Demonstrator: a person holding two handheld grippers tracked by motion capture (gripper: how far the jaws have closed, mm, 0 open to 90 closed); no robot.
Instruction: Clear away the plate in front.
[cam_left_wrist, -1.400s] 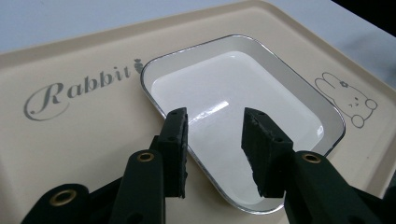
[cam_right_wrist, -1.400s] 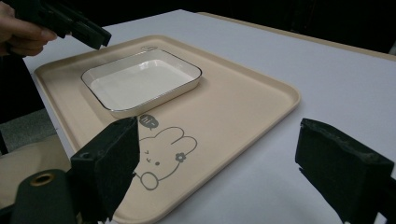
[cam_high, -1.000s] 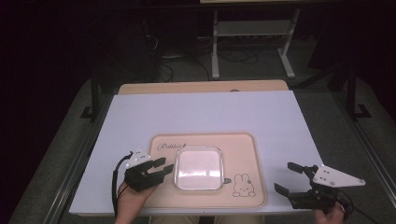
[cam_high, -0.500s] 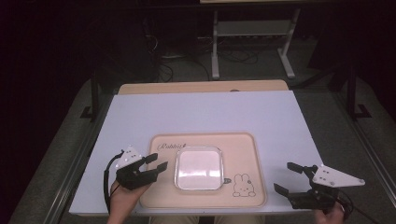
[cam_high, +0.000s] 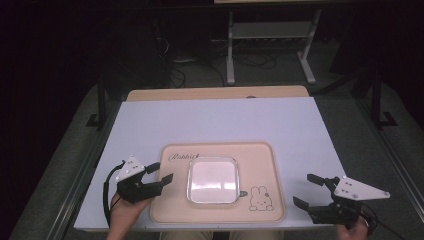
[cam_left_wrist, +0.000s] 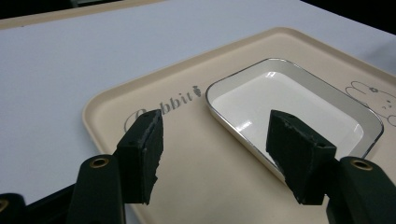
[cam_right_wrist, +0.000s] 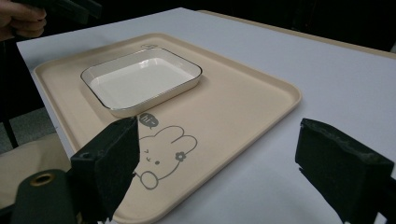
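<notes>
Fingers (cam_left_wrist: 142, 154) spread on both sides, nothing pinched, dish (cam_high: 212, 180) free.

Left gripper (cam_high: 159, 171) now drawn back to left edge of tray (cam_high: 260, 160), jaws just opened wider and empty; a second ago closer in beside dish. Right gripper (cam_high: 307, 191) unmoved, off right edge of tray, jaws wide and empty. Dish flat on tray, left of rabbit print (cam_high: 259, 194), touched by neither. Reads as a release just finished: dish set down and left there, or a fresh approach still needed if another move is wanted.
</notes>
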